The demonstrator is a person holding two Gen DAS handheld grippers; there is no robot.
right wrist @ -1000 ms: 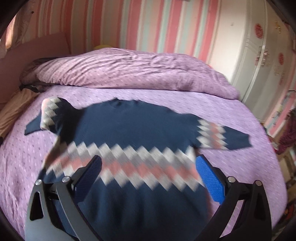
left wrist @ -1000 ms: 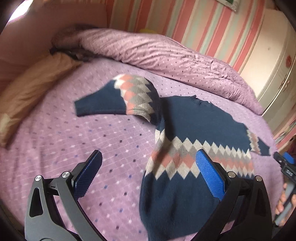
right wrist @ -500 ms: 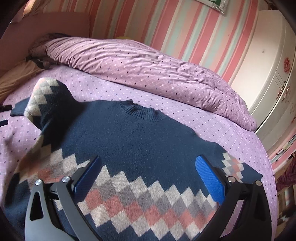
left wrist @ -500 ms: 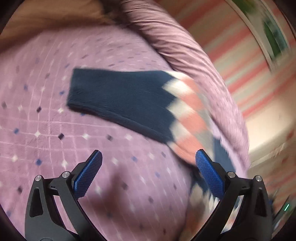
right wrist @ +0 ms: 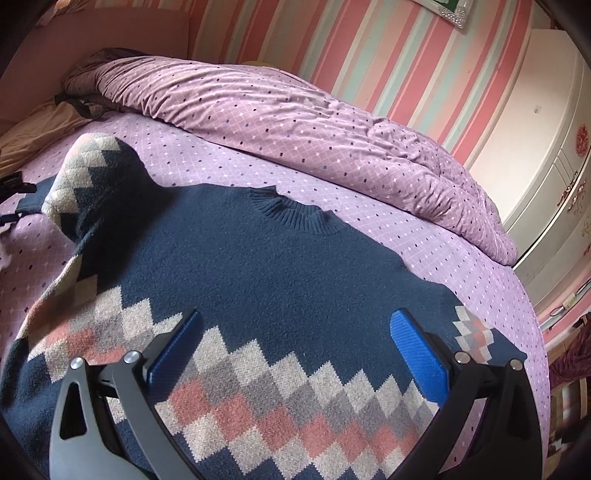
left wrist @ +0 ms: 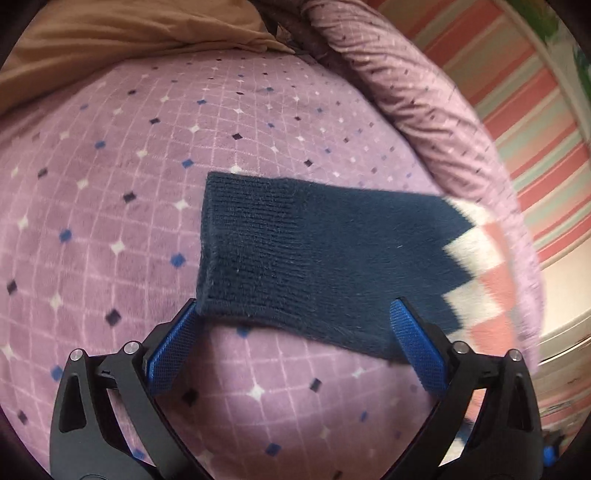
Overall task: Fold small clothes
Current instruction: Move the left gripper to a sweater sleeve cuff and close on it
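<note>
One navy sweater [right wrist: 258, 280] lies flat mid-bed [right wrist: 461, 266], collar toward the rumpled duvet [right wrist: 295, 110], sleeves spread sideways. We hold both grippers, left [left wrist: 295, 332] and right [right wrist: 295, 332], spread empty. Striped wall [right wrist: 295, 33] behind.

The left tongs [left wrist: 295, 328] gape wide just over the navy sleeve cuff [left wrist: 295, 251], which lies flat on the purple diamond-print bed [left wrist: 110, 221]. A rumpled duvet [left wrist: 424, 103] sits beyond.

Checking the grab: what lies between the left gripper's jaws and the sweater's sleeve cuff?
Nothing. In the left wrist view the open left gripper has the navy sleeve cuff right at its tips, above the purple bedsheet.
</note>
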